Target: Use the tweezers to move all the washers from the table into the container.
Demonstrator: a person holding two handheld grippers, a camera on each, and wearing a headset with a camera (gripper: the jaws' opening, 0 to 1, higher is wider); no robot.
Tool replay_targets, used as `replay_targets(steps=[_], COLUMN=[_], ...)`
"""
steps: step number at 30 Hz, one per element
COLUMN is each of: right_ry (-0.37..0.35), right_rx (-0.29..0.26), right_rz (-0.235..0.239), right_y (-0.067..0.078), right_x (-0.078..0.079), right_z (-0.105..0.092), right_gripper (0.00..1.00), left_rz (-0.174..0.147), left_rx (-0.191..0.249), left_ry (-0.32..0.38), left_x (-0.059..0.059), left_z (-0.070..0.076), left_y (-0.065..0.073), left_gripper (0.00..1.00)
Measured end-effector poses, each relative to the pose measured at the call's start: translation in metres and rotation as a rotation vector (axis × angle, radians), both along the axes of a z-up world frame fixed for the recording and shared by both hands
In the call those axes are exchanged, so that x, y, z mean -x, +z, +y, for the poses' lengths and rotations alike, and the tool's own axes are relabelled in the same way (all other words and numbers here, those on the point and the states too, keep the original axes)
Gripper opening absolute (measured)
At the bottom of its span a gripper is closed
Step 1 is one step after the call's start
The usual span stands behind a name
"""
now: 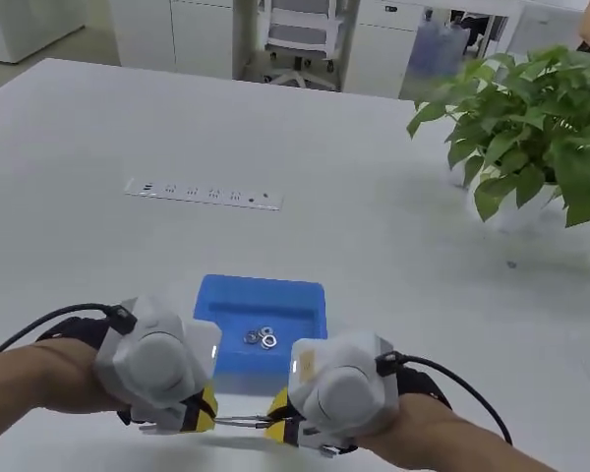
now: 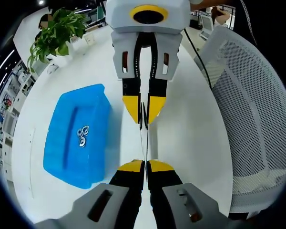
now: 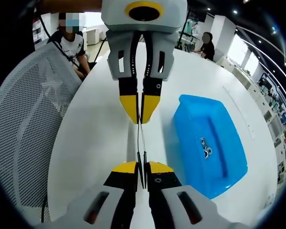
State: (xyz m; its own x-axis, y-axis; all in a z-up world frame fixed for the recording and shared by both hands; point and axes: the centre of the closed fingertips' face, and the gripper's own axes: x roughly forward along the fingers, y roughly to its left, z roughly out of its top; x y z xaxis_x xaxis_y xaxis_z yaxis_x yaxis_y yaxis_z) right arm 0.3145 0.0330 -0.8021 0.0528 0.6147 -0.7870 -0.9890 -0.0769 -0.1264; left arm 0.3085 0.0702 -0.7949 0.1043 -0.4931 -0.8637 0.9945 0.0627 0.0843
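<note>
Left tool [image 2: 145, 165], right tool [image 3: 143, 167] both clamped on tweezers [image 2: 143, 140], ends hidden between jaws.

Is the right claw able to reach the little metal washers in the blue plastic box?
Probably not yet: the right claw and left claw both clamp the thin metal tweezers. Nothing covers the washers, though.

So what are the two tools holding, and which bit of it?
The tweezers. The left tool pinches one end and the right tool pinches the other end.
</note>
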Motion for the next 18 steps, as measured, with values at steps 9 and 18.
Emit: replay_targets(steps=[9,18], right_ry=[-0.011,-0.014], right_rx=[0.0,-0.001], right_rz=[0.009,0.019], right_y=[-0.0034,-0.0064], right_x=[-0.0028,-0.0035], right_z=[0.0,0.0016], right_gripper=[0.1,0.11], left_rz=[0.014,0.029], left_rx=[0.003,0.001], left_ry=[0.004,-0.003], left_x=[-0.0022,-0.0033], left_z=[0.0003,0.0025], left_y=[-0.005,-0.0088], left_gripper=[0.06,0.06])
